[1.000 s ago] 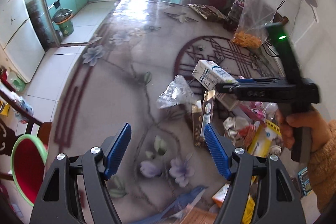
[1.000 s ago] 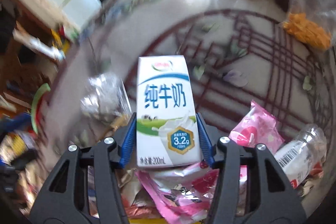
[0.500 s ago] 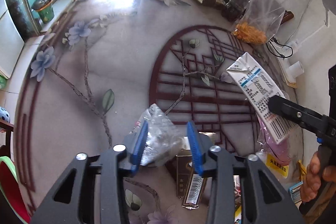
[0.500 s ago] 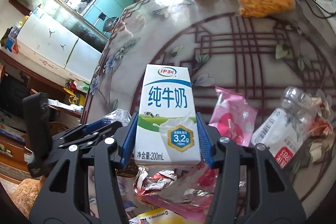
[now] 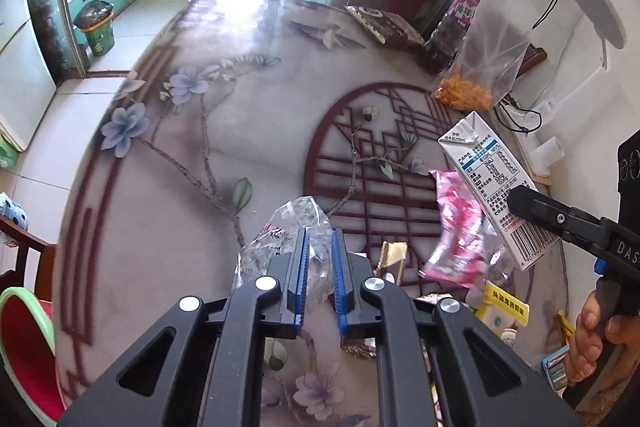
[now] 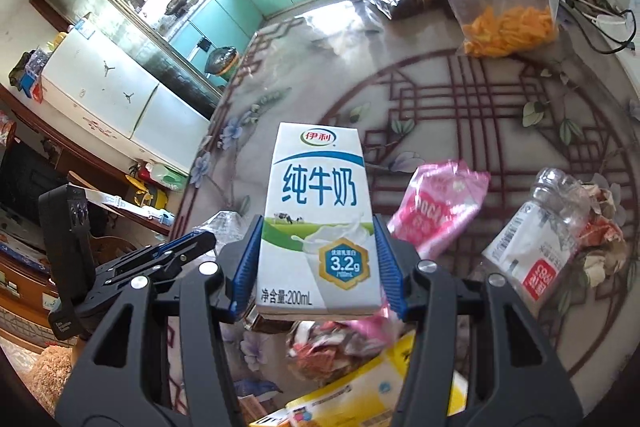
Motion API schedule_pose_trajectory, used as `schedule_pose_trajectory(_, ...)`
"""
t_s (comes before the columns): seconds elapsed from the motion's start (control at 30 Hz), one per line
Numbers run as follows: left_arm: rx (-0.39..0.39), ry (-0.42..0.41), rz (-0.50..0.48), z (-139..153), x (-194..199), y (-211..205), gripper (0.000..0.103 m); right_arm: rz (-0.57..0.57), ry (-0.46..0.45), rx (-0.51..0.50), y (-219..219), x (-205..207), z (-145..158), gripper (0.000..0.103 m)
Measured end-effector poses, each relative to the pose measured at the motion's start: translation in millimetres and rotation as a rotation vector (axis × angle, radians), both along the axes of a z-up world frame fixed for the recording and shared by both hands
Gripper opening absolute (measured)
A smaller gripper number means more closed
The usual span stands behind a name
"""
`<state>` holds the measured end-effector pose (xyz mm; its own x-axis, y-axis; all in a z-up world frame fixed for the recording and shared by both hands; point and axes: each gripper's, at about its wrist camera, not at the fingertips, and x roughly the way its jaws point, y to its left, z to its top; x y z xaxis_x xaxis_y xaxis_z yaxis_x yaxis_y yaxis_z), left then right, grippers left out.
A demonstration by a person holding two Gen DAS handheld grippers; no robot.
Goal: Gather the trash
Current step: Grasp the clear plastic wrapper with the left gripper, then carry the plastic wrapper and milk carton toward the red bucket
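My left gripper (image 5: 319, 259) has just been closing its fingers, and now the blue pads pinch a crumpled clear plastic wrapper (image 5: 280, 239), which bulges out toward ten o'clock of the tips and rests low over the flowered worktop (image 5: 192, 155). My right gripper (image 6: 318, 267) has its fingers clenched on a white milk carton (image 6: 318, 215), upright between the pads, its blue-lettered front facing the camera and lifted clear of the worktop (image 6: 440, 99). From the left wrist view the same carton (image 5: 490, 183) sits at three o'clock, its barcode side toward me, with the right gripper's black finger across its lower corner and a hand (image 5: 600, 343) on the handle below. A pink snack packet (image 5: 456, 227) lies just beside the carton at about four o'clock of my left fingertips. In the right wrist view a clear bottle with a red-and-white label (image 6: 536, 243) lies on its side at three o'clock of the carton. A yellow box (image 6: 360, 391) lies at six o'clock. A bag of orange pieces (image 6: 504, 23) stands at one o'clock, well apart.
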<state>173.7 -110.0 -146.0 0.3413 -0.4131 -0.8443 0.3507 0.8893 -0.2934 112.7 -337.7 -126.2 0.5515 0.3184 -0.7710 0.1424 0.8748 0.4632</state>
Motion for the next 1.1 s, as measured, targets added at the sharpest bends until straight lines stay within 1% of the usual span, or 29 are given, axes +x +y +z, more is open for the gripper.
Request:
schedule_pose_trajectory(0.23, -0.008, -0.089, -0.007, 36.5, -35.6, 23.9, 0.008, 0.007, -0.043, -0.016, 16.0, -22.4, 24.3, 0.051)
schedule_pose_trajectory(0.47, -0.031, -0.132, 0.032, 56.8, -71.6, 50.9, 0.008, 0.045, -0.07, -0.035, 41.2, -38.9, 39.7, 0.051)
schedule_pose_trajectory(0.6, -0.026, -0.143, 0.065, 59.4, -89.6, 71.2, 0.008, 0.065, -0.076, -0.034, 58.5, -46.3, 44.0, 0.051)
schedule_pose_trajectory(0.7, -0.025, -0.135, 0.095, 58.5, -98.9, 88.0, 0.008, 0.083, -0.081, -0.032, 71.4, -49.3, 45.7, 0.051)
schedule_pose_trajectory(0.9, -0.032, -0.138, 0.151, 58.5, -110.4, 115.0, 0.008, 0.129, -0.094, -0.062, 99.7, -51.1, 51.8, 0.051)
schedule_pose_trajectory(1.1, -0.043, -0.14, 0.183, 56.8, -115.2, 137.6, 0.008, 0.164, -0.1, -0.075, 123.8, -49.9, 55.3, 0.051)
